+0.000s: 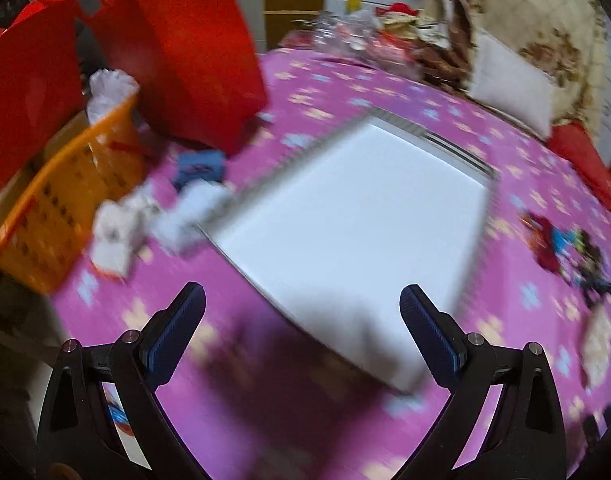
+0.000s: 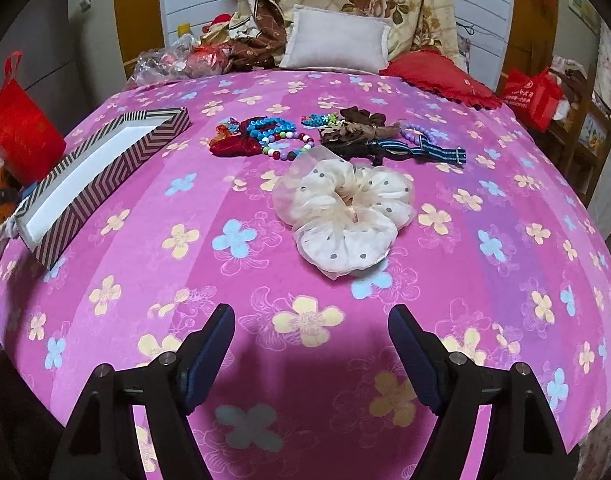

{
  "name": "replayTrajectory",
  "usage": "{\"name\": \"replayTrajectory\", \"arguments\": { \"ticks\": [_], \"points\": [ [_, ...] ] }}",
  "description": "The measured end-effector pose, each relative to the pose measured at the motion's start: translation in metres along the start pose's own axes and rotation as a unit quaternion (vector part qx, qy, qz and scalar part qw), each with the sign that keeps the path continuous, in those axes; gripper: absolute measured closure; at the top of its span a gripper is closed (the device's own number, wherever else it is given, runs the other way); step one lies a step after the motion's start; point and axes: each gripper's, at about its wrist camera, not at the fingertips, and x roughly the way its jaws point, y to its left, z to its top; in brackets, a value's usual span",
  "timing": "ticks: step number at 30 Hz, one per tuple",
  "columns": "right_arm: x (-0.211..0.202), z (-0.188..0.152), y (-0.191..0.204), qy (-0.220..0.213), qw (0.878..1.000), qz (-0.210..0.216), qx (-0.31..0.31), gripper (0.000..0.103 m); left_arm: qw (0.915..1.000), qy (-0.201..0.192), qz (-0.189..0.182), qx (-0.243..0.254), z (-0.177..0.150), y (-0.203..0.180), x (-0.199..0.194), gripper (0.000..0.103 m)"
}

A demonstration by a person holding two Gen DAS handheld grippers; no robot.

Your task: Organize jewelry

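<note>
One box (image 2: 101,172), one cream scrunchie (image 2: 345,216)

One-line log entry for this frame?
left gripper: open, over box | right gripper: open, empty | scrunchie: on bedspread

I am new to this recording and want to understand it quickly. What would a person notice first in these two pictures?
First, the bright pink flowered bedspread that fills both views. On it, in the right wrist view, lies a cream dotted scrunchie, with a heap of bead bracelets and dark bands just behind it. At the left stands an open striped box with a white inside; the left wrist view, blurred, looks straight into it.
</note>
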Motion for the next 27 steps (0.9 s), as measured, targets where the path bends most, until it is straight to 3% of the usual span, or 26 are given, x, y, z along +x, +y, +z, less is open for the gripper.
{"name": "replayTrajectory", "arguments": {
  "ticks": [3, 6, 9, 12, 14, 17, 18, 21, 27],
  "points": [
    [0.002, -0.001, -0.002, 0.001, 1.000, 0.003, 0.004, 0.026, 0.9993, 0.005, 0.028, 0.025, 0.032, 0.017, 0.026, 0.008],
    [0.005, -0.003, -0.001, 0.008, 1.000, 0.007, 0.004, 0.026, 0.9986, 0.023, -0.003, 0.047, 0.061, 0.024, 0.054, 0.023],
    [0.007, -0.005, 0.000, 0.011, 1.000, 0.006, -0.001, 0.026, 0.9972, 0.043, -0.041, 0.046, 0.081, 0.026, 0.078, 0.024],
    [0.007, -0.004, 0.001, 0.010, 1.000, 0.000, -0.007, 0.026, 0.9957, 0.060, -0.048, 0.052, 0.093, 0.019, 0.100, 0.024],
    [0.007, -0.004, 0.000, 0.009, 1.000, -0.002, -0.008, 0.026, 0.9949, 0.076, -0.036, 0.057, 0.097, 0.015, 0.114, 0.024],
    [0.010, -0.004, -0.002, 0.012, 1.000, -0.001, -0.005, 0.026, 0.9925, 0.099, -0.023, 0.067, 0.095, 0.010, 0.125, 0.038],
    [0.011, -0.004, -0.003, 0.014, 1.000, 0.000, -0.004, 0.026, 0.9917, 0.105, -0.016, 0.071, 0.093, 0.009, 0.129, 0.048],
    [0.016, -0.004, -0.004, 0.019, 1.000, 0.006, 0.000, 0.026, 0.9905, 0.114, 0.019, 0.075, 0.086, 0.012, 0.132, 0.061],
    [0.018, -0.005, -0.010, 0.019, 1.000, 0.018, 0.010, 0.026, 0.9896, 0.141, -0.015, 0.024, 0.073, 0.032, 0.114, 0.073]
  ]
}}
